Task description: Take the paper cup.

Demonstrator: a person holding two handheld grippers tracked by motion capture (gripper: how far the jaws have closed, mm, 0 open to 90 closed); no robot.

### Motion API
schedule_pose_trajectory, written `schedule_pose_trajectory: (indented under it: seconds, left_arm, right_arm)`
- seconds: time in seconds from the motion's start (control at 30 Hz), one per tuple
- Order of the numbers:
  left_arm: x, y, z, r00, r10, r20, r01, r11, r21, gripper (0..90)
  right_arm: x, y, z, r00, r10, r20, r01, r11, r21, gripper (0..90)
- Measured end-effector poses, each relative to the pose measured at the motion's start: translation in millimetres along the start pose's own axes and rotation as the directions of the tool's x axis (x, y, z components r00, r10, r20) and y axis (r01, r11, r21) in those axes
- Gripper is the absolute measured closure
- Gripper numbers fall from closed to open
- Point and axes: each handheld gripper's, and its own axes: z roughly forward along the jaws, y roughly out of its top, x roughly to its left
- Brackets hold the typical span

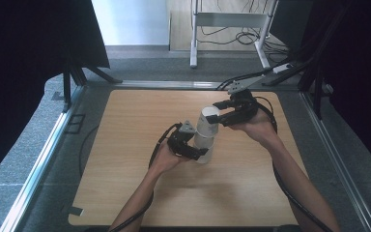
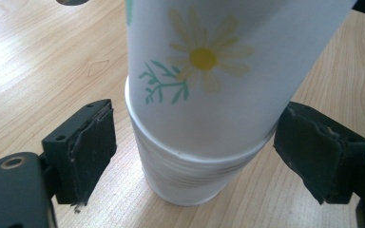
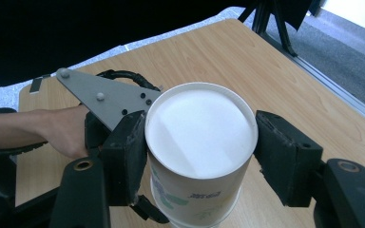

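Standing upside down near the middle of the table [image 1: 140,193], a stack of paper cups [image 2: 190,175] is between both grippers. The right gripper [image 1: 220,117] is closed on the top cup [image 3: 200,137], with its pads pressing the two sides near the white bottom. The left gripper [image 2: 195,156] is open around the lower cups; its pads stand a little apart from them on both sides.

Light wooden table [image 1: 140,193], grey carpet floor [image 1: 24,159], black curtains [image 1: 24,43], white metal frame [image 1: 229,20] behind.
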Motion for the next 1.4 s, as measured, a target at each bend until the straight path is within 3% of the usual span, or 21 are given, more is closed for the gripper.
schedule_pose_trajectory:
  seconds: [0.37, 0.67, 0.87, 1.4]
  left_arm:
    - [3.1, -0.8, -16.5, 0.9996, -0.028, 0.004, 0.028, 0.9996, -0.01, 11.1]
    - [-3.3, -2.3, -30.5, 0.9995, -0.027, 0.018, 0.027, 0.9992, -0.029, 1.3]
    - [-11.8, -3.2, -38.9, 0.9991, -0.021, 0.036, 0.022, 0.9989, -0.041, 0.0]
    - [-31.4, -14.9, -56.2, 0.9973, -0.012, 0.072, 0.018, 0.9957, -0.091, 0.0]
  right_arm:
    - [4.4, 10.1, -17.3, 1.0, 0.002, 0.002, -0.002, 1.0, -0.024, 37.3]
    - [14.8, 14.7, -28.4, 0.9999, -0.013, -0.008, 0.012, 1.0, -0.028, 37.3]
    - [25.2, 16.0, -34.7, 0.9994, -0.031, -0.017, 0.031, 0.999, -0.028, 37.3]
    - [50.3, -2.2, -38.0, 0.9955, -0.065, -0.068, 0.063, 0.997, -0.039, 37.3]
